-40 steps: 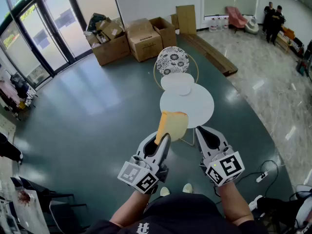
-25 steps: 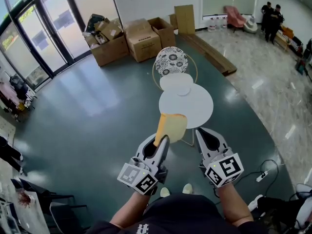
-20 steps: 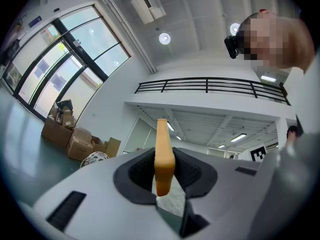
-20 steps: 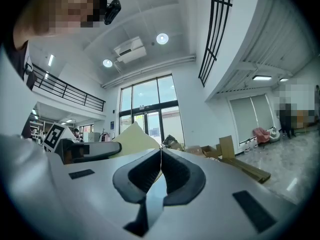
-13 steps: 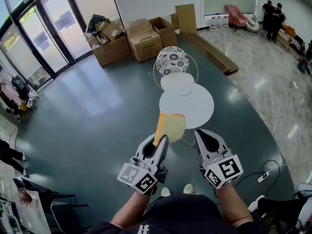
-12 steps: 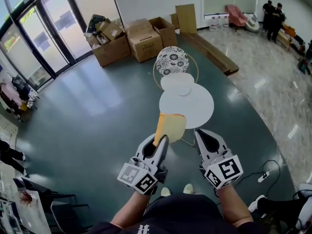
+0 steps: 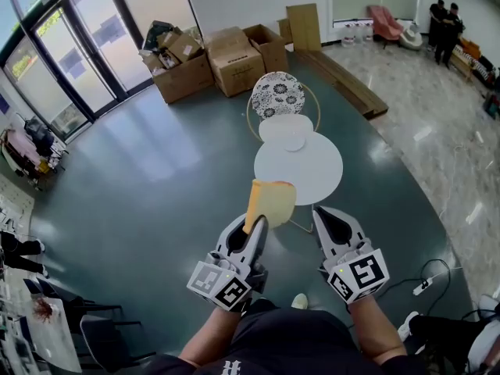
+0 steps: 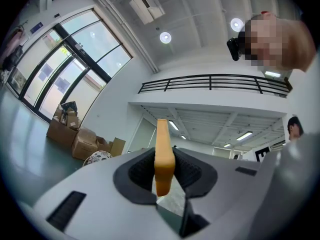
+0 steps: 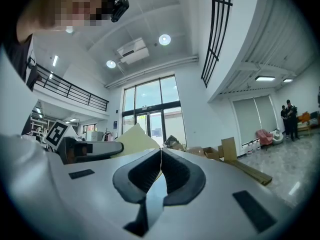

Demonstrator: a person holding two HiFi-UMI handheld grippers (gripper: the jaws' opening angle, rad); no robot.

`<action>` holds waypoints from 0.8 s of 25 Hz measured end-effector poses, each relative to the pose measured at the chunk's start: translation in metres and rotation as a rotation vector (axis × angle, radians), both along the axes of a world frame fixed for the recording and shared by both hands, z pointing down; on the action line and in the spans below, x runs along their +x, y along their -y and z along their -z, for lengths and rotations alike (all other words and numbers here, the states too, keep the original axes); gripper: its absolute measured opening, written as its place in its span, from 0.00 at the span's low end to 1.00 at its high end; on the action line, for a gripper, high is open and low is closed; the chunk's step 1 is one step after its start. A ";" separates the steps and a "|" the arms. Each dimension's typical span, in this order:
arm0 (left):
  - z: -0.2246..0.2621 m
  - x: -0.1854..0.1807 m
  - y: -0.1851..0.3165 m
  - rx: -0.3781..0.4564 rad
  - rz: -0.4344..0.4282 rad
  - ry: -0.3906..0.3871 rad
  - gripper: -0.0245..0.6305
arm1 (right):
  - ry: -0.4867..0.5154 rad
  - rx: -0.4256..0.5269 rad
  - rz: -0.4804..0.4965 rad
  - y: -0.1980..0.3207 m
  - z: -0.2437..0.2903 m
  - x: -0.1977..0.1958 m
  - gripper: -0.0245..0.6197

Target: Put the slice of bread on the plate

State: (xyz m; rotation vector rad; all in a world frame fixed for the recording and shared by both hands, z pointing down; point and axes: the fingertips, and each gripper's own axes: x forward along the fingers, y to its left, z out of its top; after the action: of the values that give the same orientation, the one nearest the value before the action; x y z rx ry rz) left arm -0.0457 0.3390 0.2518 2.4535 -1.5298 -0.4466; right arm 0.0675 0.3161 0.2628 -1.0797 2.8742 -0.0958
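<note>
A slice of bread [image 7: 271, 201] stands upright in my left gripper [image 7: 257, 226], whose jaws are shut on its lower edge; in the left gripper view the bread [image 8: 163, 159] shows edge-on between the pads. Beside it, my right gripper [image 7: 322, 214] is shut with nothing in it, its jaws meeting in the right gripper view [image 9: 160, 160]. Ahead lies a round white table [image 7: 298, 168]. Beyond its far rim sits a smaller white plate [image 7: 286, 129]. The bread is short of the table's near rim in the head view.
A round patterned chair seat [image 7: 277, 94] with a gold frame stands behind the plate. Cardboard boxes [image 7: 234, 61] are stacked at the back by glass doors [image 7: 86, 53]. Two people [image 7: 446, 30] stand at far right. Dark green floor surrounds the table.
Both grippers and the bread have kept their place in the head view; the table and floor have shifted slightly as the person moves forward.
</note>
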 end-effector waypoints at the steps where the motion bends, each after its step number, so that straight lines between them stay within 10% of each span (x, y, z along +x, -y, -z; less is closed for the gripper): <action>1: -0.001 0.001 0.001 -0.003 0.004 0.000 0.18 | 0.000 -0.003 0.003 0.001 -0.001 0.001 0.05; 20: -0.020 -0.026 0.097 -0.043 -0.049 -0.020 0.18 | -0.015 -0.031 -0.050 0.087 -0.013 -0.024 0.05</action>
State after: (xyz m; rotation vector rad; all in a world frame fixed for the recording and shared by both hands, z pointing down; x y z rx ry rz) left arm -0.0718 0.2423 0.2716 2.4406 -1.4532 -0.4237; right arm 0.0439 0.2289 0.2760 -1.1623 2.8662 -0.1309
